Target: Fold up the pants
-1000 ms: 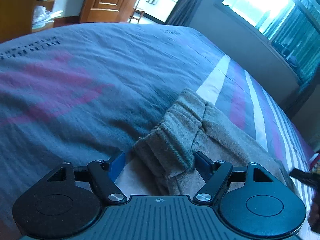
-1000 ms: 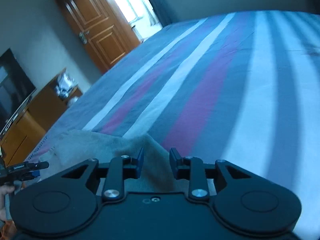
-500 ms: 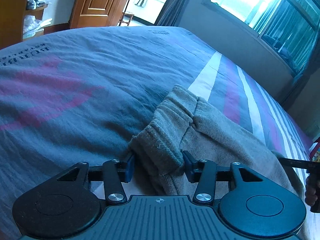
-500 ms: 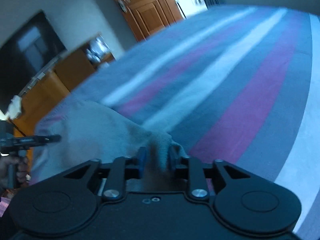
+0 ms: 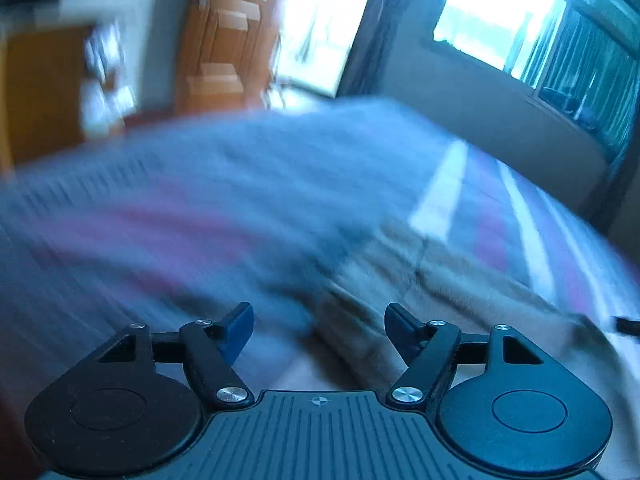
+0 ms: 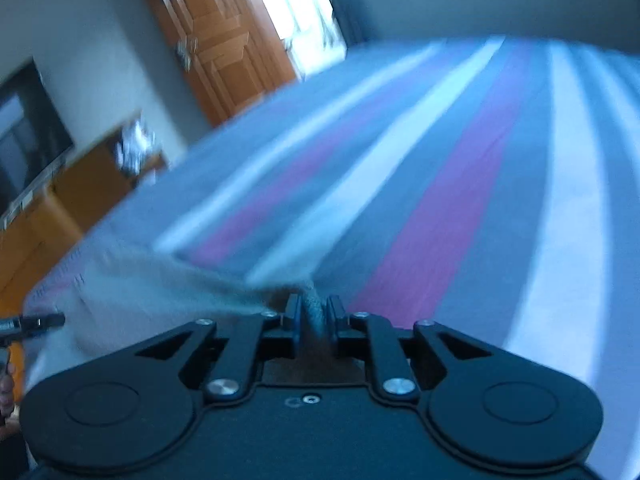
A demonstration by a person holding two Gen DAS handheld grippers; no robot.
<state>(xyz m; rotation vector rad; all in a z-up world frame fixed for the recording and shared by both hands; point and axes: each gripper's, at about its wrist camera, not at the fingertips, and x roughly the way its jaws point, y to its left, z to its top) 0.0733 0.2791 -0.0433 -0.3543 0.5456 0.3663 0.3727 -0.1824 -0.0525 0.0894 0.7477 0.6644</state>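
Observation:
The beige pants [image 5: 424, 276] lie on the striped bedspread [image 5: 200, 200], blurred by motion in the left wrist view. My left gripper [image 5: 319, 322] is open, its fingers wide apart just short of the pants' near end, holding nothing. In the right wrist view my right gripper [image 6: 314, 312] is shut on a bunched edge of the pants [image 6: 168, 284], which stretch away to the left. The left gripper's tip [image 6: 36, 322] shows at the far left there.
The bedspread [image 6: 460, 200] has grey, white and purple stripes and runs far ahead. A wooden door [image 6: 224, 40], a wooden cabinet [image 6: 60, 208] and a dark TV [image 6: 24, 136] stand beyond the bed. A bright window [image 5: 520, 20] is at the right.
My left gripper has opened wide and let go of the waistband, pulling back with fast motion. My right gripper has closed tightly on the pants' edge and lifted it.

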